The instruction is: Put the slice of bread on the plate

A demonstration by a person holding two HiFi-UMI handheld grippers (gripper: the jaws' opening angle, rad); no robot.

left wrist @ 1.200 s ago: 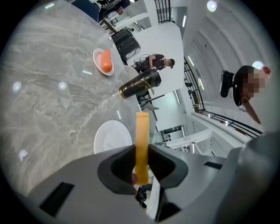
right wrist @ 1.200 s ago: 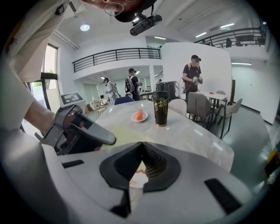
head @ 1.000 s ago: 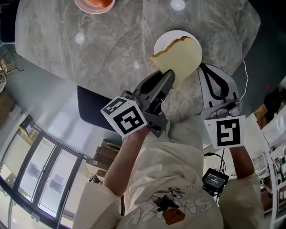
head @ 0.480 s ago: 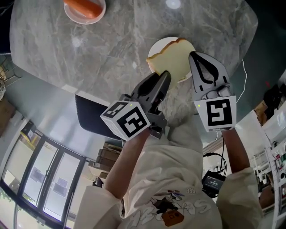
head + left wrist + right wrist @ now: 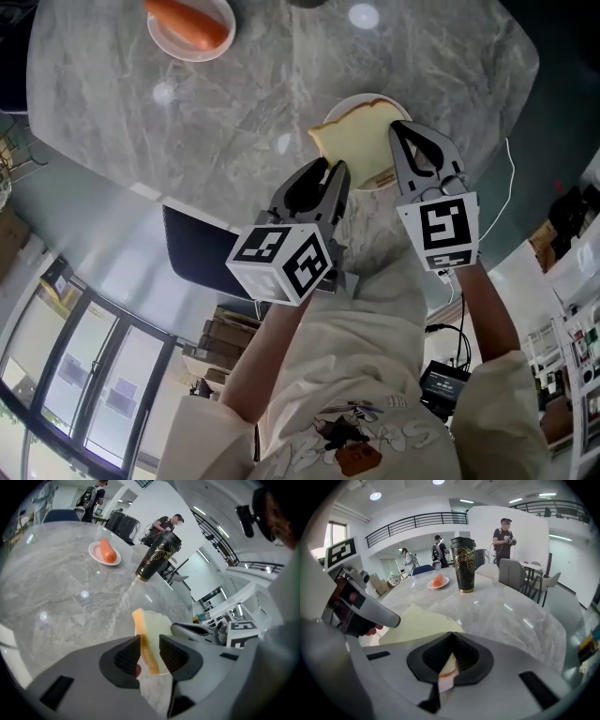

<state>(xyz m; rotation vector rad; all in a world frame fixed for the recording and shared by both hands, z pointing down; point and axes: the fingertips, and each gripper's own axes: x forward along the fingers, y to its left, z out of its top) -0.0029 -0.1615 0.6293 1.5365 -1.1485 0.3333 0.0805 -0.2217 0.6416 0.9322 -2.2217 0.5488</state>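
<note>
The slice of bread [image 5: 356, 141] is pale with a brown crust and sits over the white plate [image 5: 362, 97] on the grey marble table. My left gripper [image 5: 328, 169] comes in from the near side and is shut on the crust, which stands edge-on between its pads [image 5: 150, 651]. My right gripper [image 5: 398, 127] is at the slice's right edge, shut with a corner of bread pinched between its jaws [image 5: 451, 656]. In the right gripper view the flat face of the bread [image 5: 419, 623] runs toward the left gripper [image 5: 370, 611]. Most of the plate is hidden by the slice.
A small pink dish holding a carrot [image 5: 192, 23] stands at the far left of the table. A black patterned tumbler [image 5: 154, 557] stands beyond the plate. A dark chair [image 5: 197, 244] is tucked under the near table edge. People stand in the background.
My right gripper has come up from the near table edge to the bread's right side and shut on it. The left gripper has rolled a little and still holds the slice over the plate.
</note>
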